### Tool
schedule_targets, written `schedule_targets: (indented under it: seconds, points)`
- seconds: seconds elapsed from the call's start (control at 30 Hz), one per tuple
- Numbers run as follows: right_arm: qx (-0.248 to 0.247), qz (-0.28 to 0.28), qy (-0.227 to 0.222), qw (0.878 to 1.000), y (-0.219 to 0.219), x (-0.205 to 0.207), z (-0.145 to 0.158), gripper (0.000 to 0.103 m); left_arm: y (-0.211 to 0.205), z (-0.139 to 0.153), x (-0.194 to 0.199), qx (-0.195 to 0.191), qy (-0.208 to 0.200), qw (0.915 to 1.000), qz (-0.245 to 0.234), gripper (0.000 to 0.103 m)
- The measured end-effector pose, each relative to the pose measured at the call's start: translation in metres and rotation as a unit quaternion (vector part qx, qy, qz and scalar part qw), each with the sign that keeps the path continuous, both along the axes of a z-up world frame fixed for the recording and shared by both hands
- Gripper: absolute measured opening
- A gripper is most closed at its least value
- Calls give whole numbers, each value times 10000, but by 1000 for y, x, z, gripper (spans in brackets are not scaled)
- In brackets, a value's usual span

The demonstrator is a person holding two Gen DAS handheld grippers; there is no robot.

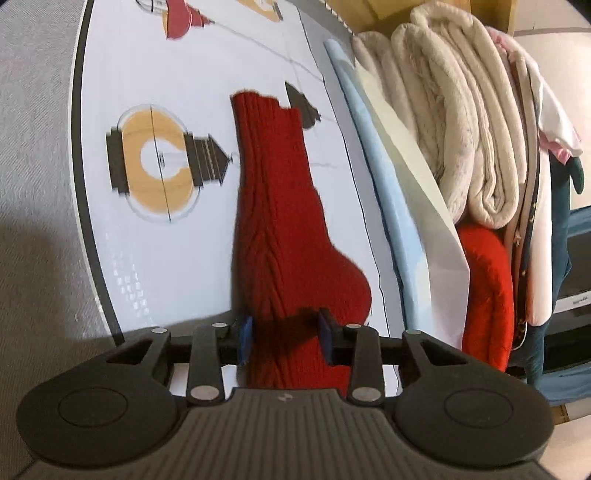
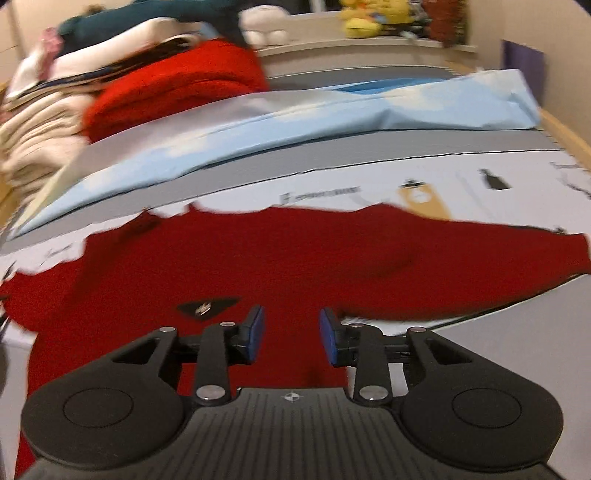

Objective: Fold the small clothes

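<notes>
A red knitted garment (image 1: pixel 280 206) lies on a white printed mat (image 1: pixel 155 258); in the left wrist view a long ribbed part of it stretches away from me. My left gripper (image 1: pixel 286 338) is open, its blue pads on either side of the red knit's near end. In the right wrist view the same red garment (image 2: pixel 295 251) spreads wide across the mat (image 2: pixel 517 192), a small dark label (image 2: pixel 205 308) showing on it. My right gripper (image 2: pixel 291 334) is open just above the red fabric, holding nothing.
A stack of folded clothes stands beside the mat: cream blankets (image 1: pixel 461 122), a red folded knit (image 1: pixel 487 288), dark teal fabric (image 1: pixel 561 236). A light blue sheet (image 2: pixel 332 122) lies between stack and mat. Plush toys (image 2: pixel 369 18) sit on a far ledge. Grey surface (image 1: pixel 33 184) lies left.
</notes>
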State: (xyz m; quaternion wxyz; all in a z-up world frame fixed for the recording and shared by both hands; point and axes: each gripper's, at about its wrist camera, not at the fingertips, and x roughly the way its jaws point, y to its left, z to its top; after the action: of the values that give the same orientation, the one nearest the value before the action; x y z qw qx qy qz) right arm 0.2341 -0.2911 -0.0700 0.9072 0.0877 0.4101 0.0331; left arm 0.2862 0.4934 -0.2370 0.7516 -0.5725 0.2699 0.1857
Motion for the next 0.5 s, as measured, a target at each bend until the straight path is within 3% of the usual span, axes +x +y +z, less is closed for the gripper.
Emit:
schedule_targets:
  seconds: [0.03,0.1,0.17,0.23,0.33,0.47,0.5]
  points:
    - [-58,73,8,10000,2,0,-6,34,0,4,1,244,112,9996,-33,14]
    - [-99,-10,290,9995,0,5,-22,34,-6,19,-4,1057,423,9935,-50,13]
    - [157,-149,754,9969,-6,15,-45,34,-14,32,-16,1539,820,9843,262,13]
    - [-61,-328,1114,9932,-8,19,-63,34,-22,33,-27,1399,1047,9833,501,16]
    - [-471,-551,1611,9843,-9,23,-86,38,-16,29,-31,1024,838,9897,542,24]
    - [-687,-449,1461,9859,-2,22,-87,41,4,23,-36,837,734,9887,1000,23]
    - [-734,-428,1429,9861,1,20,-87,41,7,21,-36,772,736,9893,996,14]
